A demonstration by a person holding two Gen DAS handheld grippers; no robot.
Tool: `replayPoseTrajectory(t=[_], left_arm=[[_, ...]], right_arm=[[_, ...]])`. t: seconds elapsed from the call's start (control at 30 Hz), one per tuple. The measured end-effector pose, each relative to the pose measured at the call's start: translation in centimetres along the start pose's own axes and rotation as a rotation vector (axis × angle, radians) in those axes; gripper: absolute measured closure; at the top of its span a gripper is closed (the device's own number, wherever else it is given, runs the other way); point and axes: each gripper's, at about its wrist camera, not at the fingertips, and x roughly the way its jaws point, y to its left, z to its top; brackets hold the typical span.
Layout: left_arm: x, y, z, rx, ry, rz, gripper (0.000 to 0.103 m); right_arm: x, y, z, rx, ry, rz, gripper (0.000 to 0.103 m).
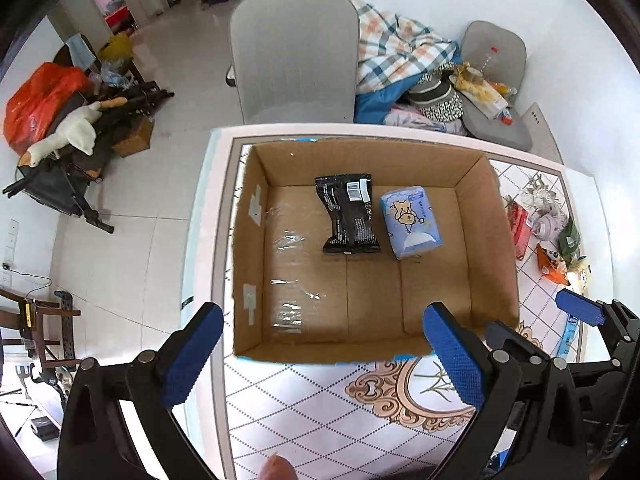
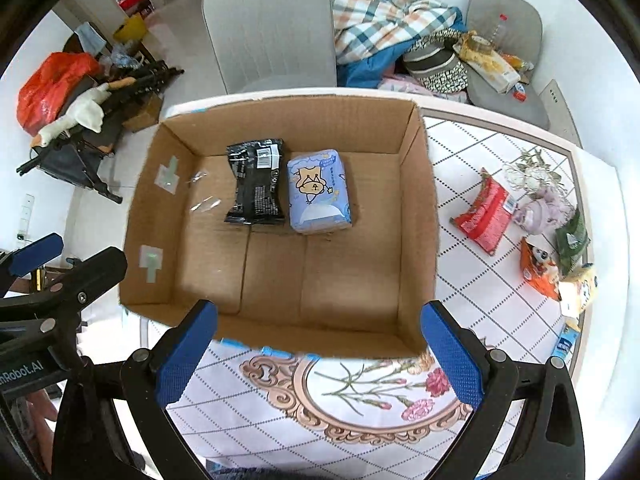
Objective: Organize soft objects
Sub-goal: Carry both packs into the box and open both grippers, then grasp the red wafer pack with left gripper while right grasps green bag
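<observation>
An open cardboard box (image 1: 496, 240) (image 2: 416, 208) stands on the patterned table. Inside lie a black snack pack (image 1: 348, 216) (image 2: 256, 184) and a light blue tissue pack (image 1: 410, 220) (image 2: 320, 192), side by side. My left gripper (image 1: 324, 356) is open and empty, at the box's near wall. My right gripper (image 2: 318, 356) is open and empty, also at the near wall. To the right of the box lie a red pack (image 2: 484, 212) (image 1: 520, 228), an orange pack (image 2: 540, 268), a green pack (image 2: 572, 240), a yellow pack (image 2: 580, 288) and a lilac soft bundle (image 2: 540, 208).
A grey chair (image 1: 296, 56) (image 2: 272, 28) stands behind the table. A second chair (image 2: 508, 40) holds clutter, next to a checked blanket (image 2: 380, 12). The table's left edge (image 1: 200, 240) drops to the floor. The right gripper's body shows at the left wrist view's right edge (image 1: 580, 312).
</observation>
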Motion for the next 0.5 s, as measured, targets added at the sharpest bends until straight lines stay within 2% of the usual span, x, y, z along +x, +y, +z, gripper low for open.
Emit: replayPoseTrajectory(t=[0.2, 0.33, 0.5], left_arm=[[-3.0, -0.5, -1.5, -0.011, -0.033, 0.002, 0.000], [-4.4, -1.5, -2.0, -0.020, -0.050, 0.026, 0.001], [-5.8, -5.3, -1.3, 0.022, -0.078, 0.034, 0.001]], right_arm=[[-3.9, -0.1, -1.9, -0.011, -0.059, 0.025, 0.000], [-5.2, -0.6, -2.5, -0.017, -0.071, 0.075, 0.000], [-5.9, -3.4, -2.9, 0.020, -0.065, 0.139, 0.000]])
